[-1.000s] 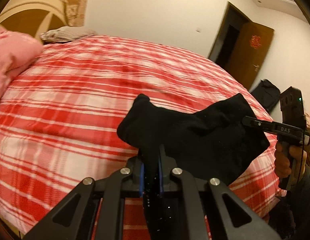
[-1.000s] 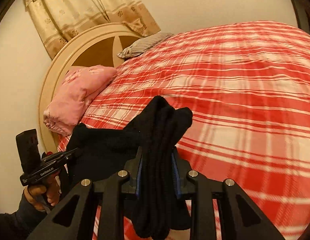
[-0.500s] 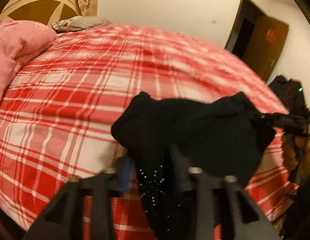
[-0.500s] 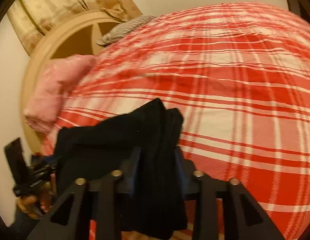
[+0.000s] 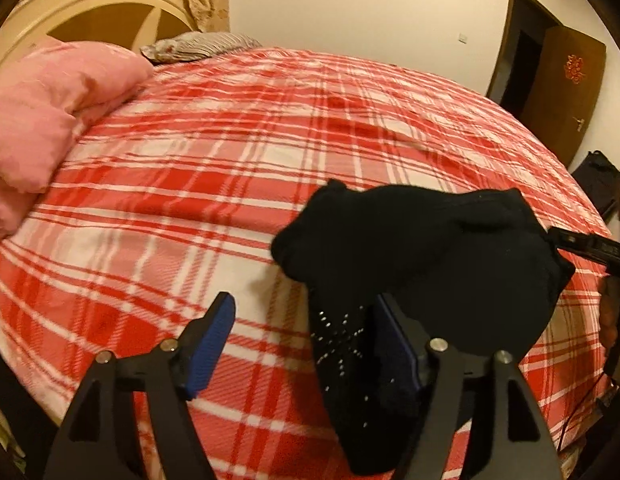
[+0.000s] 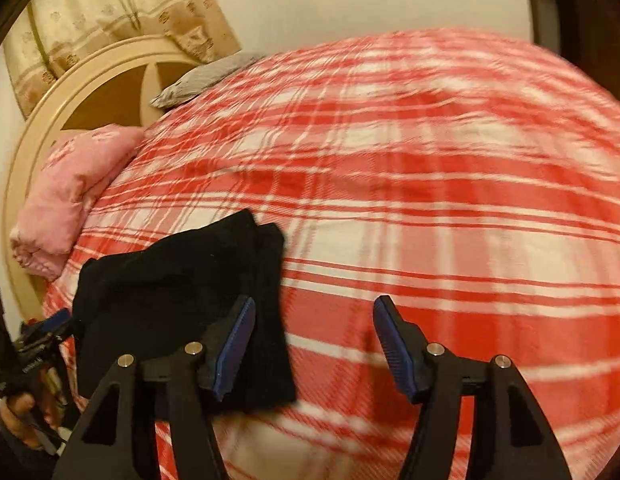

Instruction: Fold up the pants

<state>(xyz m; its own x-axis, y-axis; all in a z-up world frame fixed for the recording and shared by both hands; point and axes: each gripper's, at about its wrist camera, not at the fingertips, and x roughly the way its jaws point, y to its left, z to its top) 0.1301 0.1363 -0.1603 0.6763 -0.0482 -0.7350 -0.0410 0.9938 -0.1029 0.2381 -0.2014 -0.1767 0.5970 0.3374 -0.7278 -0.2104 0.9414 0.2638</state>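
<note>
The black pants (image 5: 430,248) lie bunched and folded on the red plaid bed near its front edge; they also show in the right wrist view (image 6: 181,292). My left gripper (image 5: 305,320) is open, its right blue pad against the pants' near hanging edge with small white dots. My right gripper (image 6: 314,332) is open, its left pad beside the pants' right edge. Each gripper shows at the edge of the other's view: the right one (image 5: 582,246), the left one (image 6: 41,344).
The red plaid bedspread (image 5: 229,152) covers the bed. A pink folded quilt (image 5: 41,112) and a grey pillow (image 5: 197,46) lie by the cream headboard (image 6: 89,92). A brown door (image 5: 566,92) and a dark bag (image 5: 598,184) are at the right.
Both grippers were shut on the black pants and have opened. The pants have dropped onto the bed, and both cameras have shifted with motion blur.
</note>
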